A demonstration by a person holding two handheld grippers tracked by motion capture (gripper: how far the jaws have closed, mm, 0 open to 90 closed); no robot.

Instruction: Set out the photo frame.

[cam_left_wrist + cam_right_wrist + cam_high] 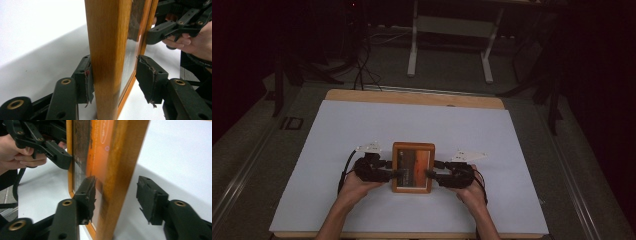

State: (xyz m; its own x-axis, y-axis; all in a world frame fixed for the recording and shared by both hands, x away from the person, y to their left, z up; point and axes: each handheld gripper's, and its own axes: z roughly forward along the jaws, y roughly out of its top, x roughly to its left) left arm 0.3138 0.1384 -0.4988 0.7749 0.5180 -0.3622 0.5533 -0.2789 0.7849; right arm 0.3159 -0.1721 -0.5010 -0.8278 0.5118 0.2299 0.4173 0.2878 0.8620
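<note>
frames: 1 wooden frame | tongs: 2, both astride its edges

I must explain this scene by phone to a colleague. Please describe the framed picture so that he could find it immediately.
Look at the white sheet that covers the wooden table. Near its front middle, between the left gripper and the right gripper, is the picture frame. It is a small rectangular frame of orange-brown wood around a dark and orange picture, the only coloured thing on the sheet.
</note>
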